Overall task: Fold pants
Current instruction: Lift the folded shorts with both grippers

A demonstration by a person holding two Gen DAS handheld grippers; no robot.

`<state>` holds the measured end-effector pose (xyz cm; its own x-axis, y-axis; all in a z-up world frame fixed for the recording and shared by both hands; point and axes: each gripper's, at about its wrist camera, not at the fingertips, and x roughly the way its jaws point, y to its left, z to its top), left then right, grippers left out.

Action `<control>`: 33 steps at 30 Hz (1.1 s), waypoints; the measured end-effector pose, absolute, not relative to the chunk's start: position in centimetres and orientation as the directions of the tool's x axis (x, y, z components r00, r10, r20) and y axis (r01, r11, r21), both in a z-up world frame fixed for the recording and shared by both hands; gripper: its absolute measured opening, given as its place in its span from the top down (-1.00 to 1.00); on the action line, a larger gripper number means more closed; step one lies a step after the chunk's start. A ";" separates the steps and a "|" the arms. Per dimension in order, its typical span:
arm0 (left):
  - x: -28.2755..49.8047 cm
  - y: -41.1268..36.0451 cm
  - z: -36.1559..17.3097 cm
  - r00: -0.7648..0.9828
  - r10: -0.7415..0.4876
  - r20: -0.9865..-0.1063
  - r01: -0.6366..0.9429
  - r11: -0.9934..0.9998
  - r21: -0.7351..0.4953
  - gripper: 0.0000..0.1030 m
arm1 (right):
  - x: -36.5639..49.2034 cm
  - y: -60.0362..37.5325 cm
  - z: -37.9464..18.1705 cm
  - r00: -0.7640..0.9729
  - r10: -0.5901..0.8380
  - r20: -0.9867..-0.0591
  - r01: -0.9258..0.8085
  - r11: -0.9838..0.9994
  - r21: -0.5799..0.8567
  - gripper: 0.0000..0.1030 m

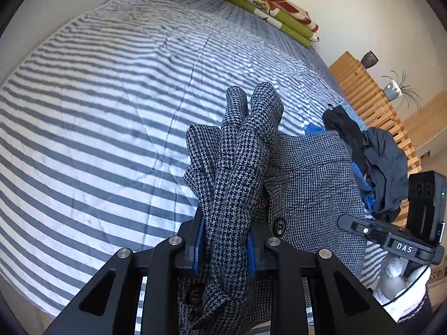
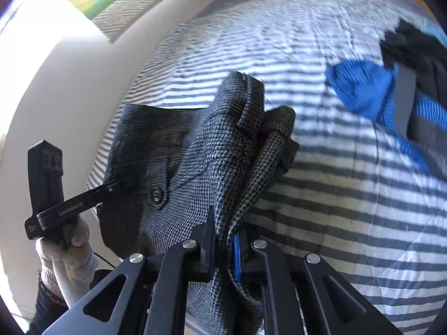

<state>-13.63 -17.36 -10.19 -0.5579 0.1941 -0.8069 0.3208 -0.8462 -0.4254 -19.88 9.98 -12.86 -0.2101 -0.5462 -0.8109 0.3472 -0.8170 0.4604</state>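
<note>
Both grippers have the houndstooth pants point(image 1: 237, 167) pinched and lifted over the striped bed point(image 1: 83, 139). The left gripper point(image 1: 226, 248) has its fingers clamped on a bunched fold of the fabric, and the right gripper point(image 2: 223, 254) is squeezed nearly shut on another edge near the buttoned waistband. The rest of the pants hangs between the two, above the bed. A pile of dark and blue clothes point(image 1: 371, 162) sits on the bed's far side, folded green blankets point(image 1: 268, 8) at its head.

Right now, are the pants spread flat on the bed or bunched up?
Bunched up. The pants hang in folds, clamped in the left gripper and the right gripper, above the striped bed.
</note>
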 end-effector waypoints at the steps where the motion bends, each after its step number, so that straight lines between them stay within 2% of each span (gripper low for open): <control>1: -13.4 -17.8 -9.5 -0.565 0.186 -0.804 0.319 -0.850 -0.420 0.51 | -19.9 9.3 -12.1 -0.217 -0.550 -0.807 0.364 -0.812 0.455 0.84; 9: -13.6 -23.4 -4.5 -0.619 0.091 -0.780 0.344 -0.862 -0.373 0.51 | -23.1 2.9 -8.7 -0.247 -0.597 -0.763 0.451 -0.768 0.455 0.84; 16: -16.2 -32.4 -1.7 -0.634 -0.014 -0.773 0.400 -0.861 -0.313 0.51 | -28.2 -5.6 -7.5 -0.270 -0.623 -0.734 0.509 -0.740 0.440 0.84; 24: -20.9 -43.1 -1.4 -0.635 -0.131 -0.761 0.474 -0.844 -0.250 0.52 | -35.0 -15.7 -8.7 -0.271 -0.669 -0.692 0.551 -0.697 0.458 0.84; 33: -26.9 -52.8 -4.3 -0.637 -0.202 -0.744 0.526 -0.819 -0.228 0.51 | -41.3 -22.5 -11.2 -0.299 -0.690 -0.659 0.545 -0.690 0.476 0.84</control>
<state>-26.89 -52.81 -4.25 -0.6367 -0.2018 -0.7443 0.5263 -0.8191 -0.2281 -41.27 -22.45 -11.20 -0.2987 -0.6901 -0.6592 0.5449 -0.6904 0.4759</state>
